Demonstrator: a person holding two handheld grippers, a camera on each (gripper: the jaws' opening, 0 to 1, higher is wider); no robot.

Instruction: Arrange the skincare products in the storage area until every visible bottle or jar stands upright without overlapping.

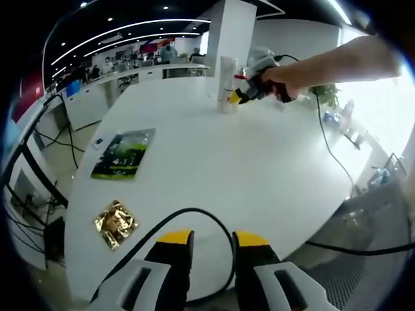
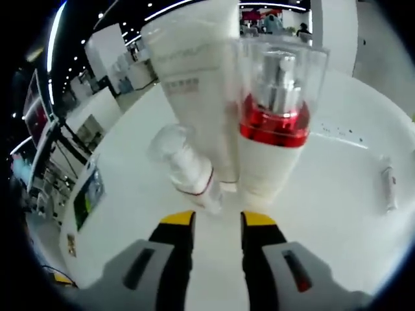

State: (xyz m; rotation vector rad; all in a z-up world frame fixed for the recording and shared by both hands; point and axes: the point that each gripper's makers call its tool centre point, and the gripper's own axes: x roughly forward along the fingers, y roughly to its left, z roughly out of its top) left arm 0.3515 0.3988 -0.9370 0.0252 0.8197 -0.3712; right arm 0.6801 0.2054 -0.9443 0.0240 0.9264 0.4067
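The right gripper (image 2: 217, 219) is held just short of three skincare containers on the white table (image 2: 337, 194), its jaws slightly apart with nothing between them. Straight ahead a pump bottle (image 2: 275, 129) with a red collar stands upright, touching a tall tube (image 2: 198, 84) to its left; a small bottle (image 2: 185, 165) leans beside them. The left gripper (image 1: 213, 238) is held far back, jaws slightly apart and empty, above a black cable (image 1: 194, 217). Ahead and to its left, a green leaflet (image 1: 124, 153) and gold packet (image 1: 117, 223) are seen.
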